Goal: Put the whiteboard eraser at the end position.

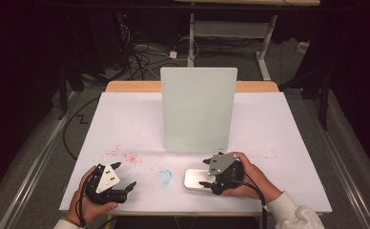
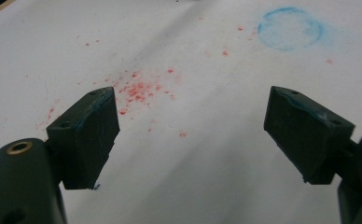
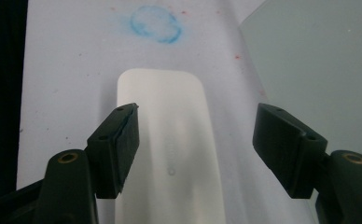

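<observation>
From above, the white block point(image 1: 195, 179) lies on the desk point(image 1: 126, 124), just left of the right tongs point(image 1: 206, 172) and well apart from the left tongs point(image 1: 126, 176). The left gripper view shows its jaws spread over red specks point(image 2: 139, 91). In the right gripper view the block's long axis runs straight ahead between jaws that clasp it only loosely, if at all.

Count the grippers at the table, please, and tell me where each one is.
2. The left gripper is near the red specks, near left; the right gripper is over the white block, near right.
</observation>
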A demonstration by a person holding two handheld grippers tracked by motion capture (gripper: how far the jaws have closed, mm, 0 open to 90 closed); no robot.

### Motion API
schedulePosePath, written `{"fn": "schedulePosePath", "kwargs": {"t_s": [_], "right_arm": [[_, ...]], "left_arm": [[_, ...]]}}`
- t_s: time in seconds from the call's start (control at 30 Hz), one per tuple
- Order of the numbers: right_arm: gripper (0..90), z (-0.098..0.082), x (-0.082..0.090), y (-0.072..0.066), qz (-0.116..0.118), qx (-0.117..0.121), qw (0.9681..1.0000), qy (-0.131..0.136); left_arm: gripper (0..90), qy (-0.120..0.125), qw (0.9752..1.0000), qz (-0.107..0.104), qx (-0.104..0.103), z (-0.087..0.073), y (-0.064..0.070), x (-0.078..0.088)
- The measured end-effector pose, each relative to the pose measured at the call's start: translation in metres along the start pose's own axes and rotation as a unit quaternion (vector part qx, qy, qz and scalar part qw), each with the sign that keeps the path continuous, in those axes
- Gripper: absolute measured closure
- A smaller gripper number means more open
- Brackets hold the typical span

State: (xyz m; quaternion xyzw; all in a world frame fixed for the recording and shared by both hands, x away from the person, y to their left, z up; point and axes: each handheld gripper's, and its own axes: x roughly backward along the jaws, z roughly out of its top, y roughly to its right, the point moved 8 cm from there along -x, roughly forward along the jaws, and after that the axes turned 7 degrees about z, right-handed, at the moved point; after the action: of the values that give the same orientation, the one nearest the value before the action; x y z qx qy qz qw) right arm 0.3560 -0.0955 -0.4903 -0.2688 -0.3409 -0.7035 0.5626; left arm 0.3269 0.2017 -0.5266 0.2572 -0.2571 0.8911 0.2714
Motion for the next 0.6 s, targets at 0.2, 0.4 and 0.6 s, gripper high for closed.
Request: {"fn": "schedulePosePath", "kwargs": {"t_s": [0.2, 0.4, 0.6], "right_arm": [[31.5, 0.004, 0.008, 0.01, -0.034, -0.02, 0.9988, 0.029], [26.7, 0.007, 0.018, 0.023, -0.083, -0.039, 0.9942, 0.057], [22.5, 0.005, 0.029, 0.036, -0.125, -0.062, 0.9873, 0.075]], "left_arm": [[17.2, 0.001, 1.0, 0.0, -0.001, 0.0, 0.0, 0.0], [17.2, -0.002, 1.0, -0.003, 0.003, 0.0, 0.001, 0.001], [17.2, -0.003, 1.0, -0.005, 0.002, 0.0, 0.002, 0.0]]}}
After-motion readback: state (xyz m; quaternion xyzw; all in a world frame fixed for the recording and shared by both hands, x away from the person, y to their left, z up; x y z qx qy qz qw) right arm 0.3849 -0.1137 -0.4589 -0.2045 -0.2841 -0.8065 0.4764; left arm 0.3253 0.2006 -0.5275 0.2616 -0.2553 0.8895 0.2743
